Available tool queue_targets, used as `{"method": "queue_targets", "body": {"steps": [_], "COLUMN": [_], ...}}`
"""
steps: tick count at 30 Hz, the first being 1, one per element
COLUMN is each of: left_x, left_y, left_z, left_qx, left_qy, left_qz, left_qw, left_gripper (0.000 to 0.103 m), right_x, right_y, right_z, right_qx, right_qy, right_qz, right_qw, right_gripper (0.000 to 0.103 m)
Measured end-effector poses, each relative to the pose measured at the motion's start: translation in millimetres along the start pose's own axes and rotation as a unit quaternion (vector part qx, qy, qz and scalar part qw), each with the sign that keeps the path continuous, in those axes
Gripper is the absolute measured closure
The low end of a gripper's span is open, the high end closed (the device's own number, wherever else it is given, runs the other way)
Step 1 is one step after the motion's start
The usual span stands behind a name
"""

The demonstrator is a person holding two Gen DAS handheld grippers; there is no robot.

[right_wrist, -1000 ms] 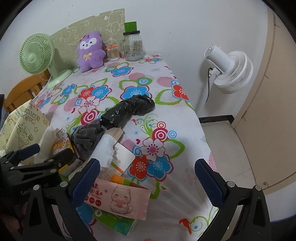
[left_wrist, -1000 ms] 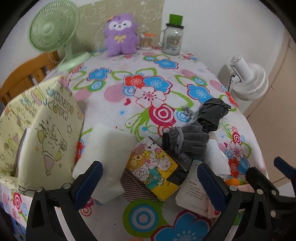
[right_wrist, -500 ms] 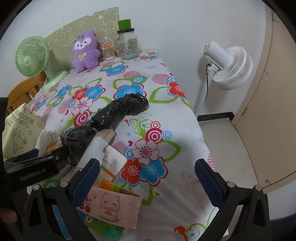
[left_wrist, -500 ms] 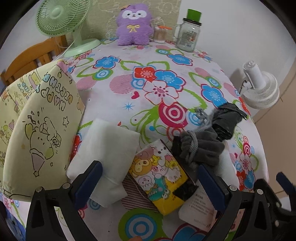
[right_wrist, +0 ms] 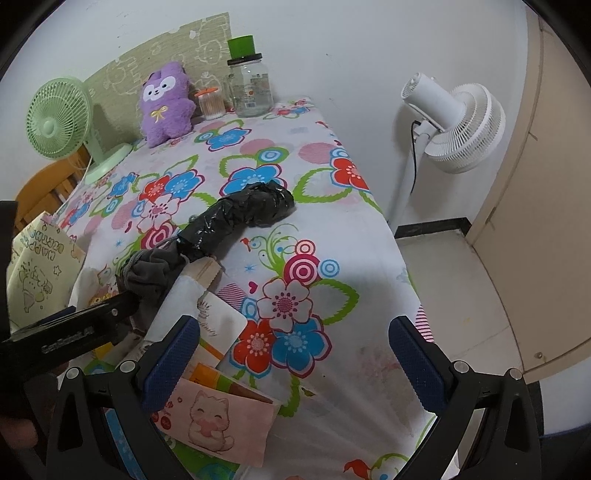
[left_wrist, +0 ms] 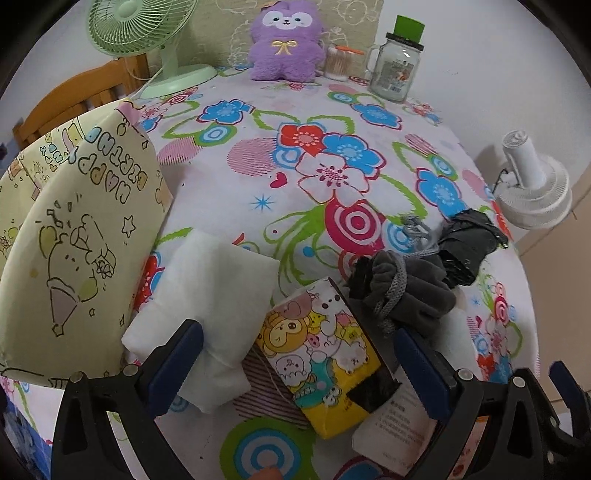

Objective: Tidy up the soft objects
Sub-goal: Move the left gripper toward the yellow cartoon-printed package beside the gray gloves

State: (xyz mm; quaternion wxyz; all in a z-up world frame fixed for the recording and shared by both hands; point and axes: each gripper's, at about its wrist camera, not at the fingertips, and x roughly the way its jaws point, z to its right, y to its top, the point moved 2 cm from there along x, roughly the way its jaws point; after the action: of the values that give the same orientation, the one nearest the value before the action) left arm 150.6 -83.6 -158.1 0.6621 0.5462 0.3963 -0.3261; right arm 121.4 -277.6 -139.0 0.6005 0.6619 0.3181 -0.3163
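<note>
A pile of soft things lies at the near edge of the flowered table (left_wrist: 258, 177): a white folded cloth (left_wrist: 214, 295), a yellow cartoon tissue pack (left_wrist: 325, 358), a grey drawstring pouch (left_wrist: 410, 291) and a black plastic bundle (left_wrist: 469, 247). My left gripper (left_wrist: 299, 362) is open, just above the cloth and tissue pack. My right gripper (right_wrist: 295, 354) is open over the table's right part, near a pink cat pack (right_wrist: 214, 421). The black bundle (right_wrist: 240, 218) and pouch (right_wrist: 151, 273) also show there. A yellow gift bag (left_wrist: 66, 240) stands at the left.
A purple plush (left_wrist: 282, 40), a green desk fan (left_wrist: 147, 33), a glass jar (left_wrist: 399, 62) and a cotton swab box (left_wrist: 340, 62) stand at the table's far end. A white floor fan (right_wrist: 454, 122) stands right of the table. A wooden chair (left_wrist: 74, 96) is at the left.
My left gripper has moved forward and lower over the cloth and tissue pack. My right gripper has shifted slightly forward. Both stay open and nothing on the table has moved.
</note>
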Motion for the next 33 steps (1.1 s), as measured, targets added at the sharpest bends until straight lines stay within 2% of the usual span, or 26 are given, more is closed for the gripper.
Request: {"method": "queue_targets", "body": {"steps": [6,8,13,18,31,33], "left_x": [4,3,-3,-11,-31,-34], "left_y": [-5,-6,-7,-9,-9,-10], "left_z": [8,8,4,4,3,3], "left_qx": [0.032,0.039,0.029,0.039,0.057,0.06], "left_qy": [0.031,0.031,0.024,0.011,-0.027,-0.038], "left_qz": [0.005,0.005,0.01,0.02,0.039,0.039], "left_qw": [0.999,0.9987,0.9992,0.999,0.9972,0.9967], "left_gripper": [0.0,0.0,0.008,0.026,0.059,0.07], "right_x": [-1,0,-1,-5,-10,-10], "right_y": [0,0,1,2,2,2], "right_z": [2,2,0,-1,-6,-7], "right_qx": [0.002,0.001,0.0,0.002,0.002,0.002], "right_qy": [0.002,0.003,0.008,0.009,0.014,0.016], "right_qz": [0.002,0.002,0.004,0.009,0.012,0.012], "right_qw": [1.0,1.0,1.0,1.0,1.0,1.0], "right_gripper": [0.0,0.0,0.0,0.0,0.0,0.0]}}
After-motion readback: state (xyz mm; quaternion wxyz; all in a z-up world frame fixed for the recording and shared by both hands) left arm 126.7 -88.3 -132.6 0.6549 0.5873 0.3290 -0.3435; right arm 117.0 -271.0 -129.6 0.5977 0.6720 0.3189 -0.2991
